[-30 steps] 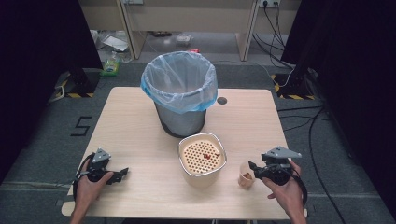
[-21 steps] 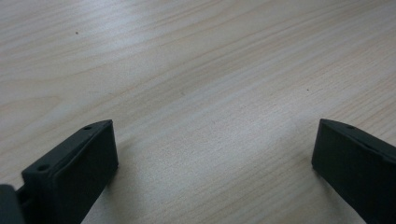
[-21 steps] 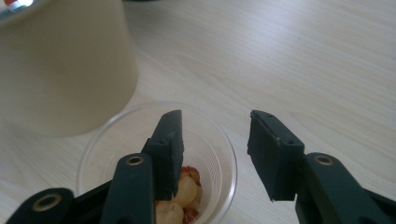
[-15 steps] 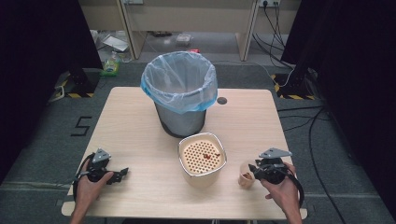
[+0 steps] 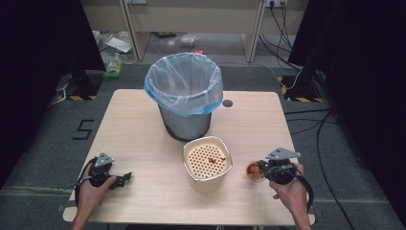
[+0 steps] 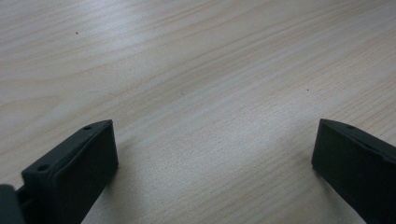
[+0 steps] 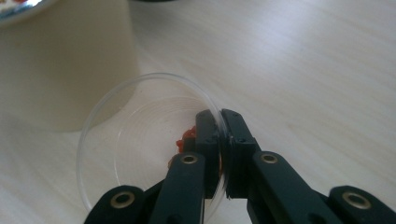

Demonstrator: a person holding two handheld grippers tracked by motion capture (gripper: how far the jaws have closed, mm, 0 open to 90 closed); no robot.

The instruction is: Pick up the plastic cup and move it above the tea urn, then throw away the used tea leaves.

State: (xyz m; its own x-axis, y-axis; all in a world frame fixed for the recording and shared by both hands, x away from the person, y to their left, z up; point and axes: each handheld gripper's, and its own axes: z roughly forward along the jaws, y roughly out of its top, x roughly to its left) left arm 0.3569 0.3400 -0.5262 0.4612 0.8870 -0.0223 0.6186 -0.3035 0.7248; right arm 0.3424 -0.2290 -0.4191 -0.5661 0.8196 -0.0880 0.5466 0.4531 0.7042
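Observation:
A small clear plastic cup (image 7: 140, 140) with red bits in its bottom sits on the table at the front right, also seen from above as the cup (image 5: 252, 171). My right gripper (image 7: 222, 140) is shut on the cup's rim, one jaw inside and one outside; from above the right gripper (image 5: 275, 168) lies just right of the cup. A cream container with a perforated insert (image 5: 207, 160) holds a few red bits and stands left of the cup. My left gripper (image 5: 119, 178) rests at the front left, jaws wide open over bare wood (image 6: 210, 140).
A grey bin lined with a blue bag (image 5: 184, 96) stands behind the cream container, mid-table. A dark round grommet (image 5: 227, 103) is set in the tabletop at the back right. The table's front edge (image 5: 191, 223) runs close to both hands.
The right gripper has dropped slightly and drawn in to the cup, its jaws now closed on the rim. The left gripper has stayed put.

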